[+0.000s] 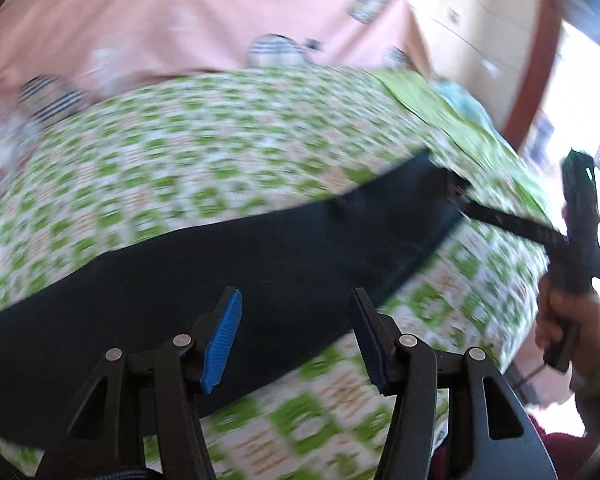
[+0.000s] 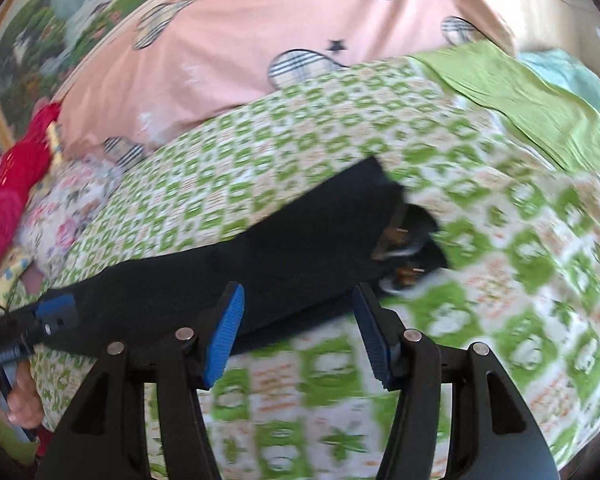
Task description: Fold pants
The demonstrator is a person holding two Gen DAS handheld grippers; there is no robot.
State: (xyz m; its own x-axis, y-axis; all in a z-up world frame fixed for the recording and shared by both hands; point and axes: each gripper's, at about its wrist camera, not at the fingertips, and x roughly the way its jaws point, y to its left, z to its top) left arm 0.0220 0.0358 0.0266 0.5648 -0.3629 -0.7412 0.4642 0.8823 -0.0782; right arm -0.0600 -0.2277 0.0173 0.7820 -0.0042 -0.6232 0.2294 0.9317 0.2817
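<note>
1. Left wrist view: the left gripper (image 1: 296, 336) is seen from behind, its blue-padded fingers (image 1: 222, 340) spread apart with nothing pinched between them.
2. The dark pants (image 1: 228, 264) are laid out long on a bed covered by a green-and-white patterned sheet (image 1: 204, 152); the cloth runs from the lower left up toward the right of this view. The left fingers stand over the lower part of the pants; whether the pads touch the cloth cannot be told.
3. At the right edge of the same view a hand (image 1: 560, 316) is seen gripping the handle of the right gripper (image 1: 466, 200), whose black arm reaches toward the far end of the pants. Much blur is noted.
4. A pink cover with striped round shapes (image 1: 172, 20) lies beyond the patterned sheet.
5. Right wrist view: the right gripper (image 2: 298, 332) shows fingers (image 2: 226, 336) likewise spread, nothing gripped. The pants (image 2: 260, 264) lie just ahead of and partly under the left pad; the open waist end, with lighter lining showing, is at the right.
6. At the left edge the left gripper (image 2: 54, 316) is seen at the other end of the pants, held by a hand (image 2: 18, 404).
7. A plain green cloth (image 2: 532, 100) lies at the far right, red and floral fabrics (image 2: 16, 176) at the far left.
</note>
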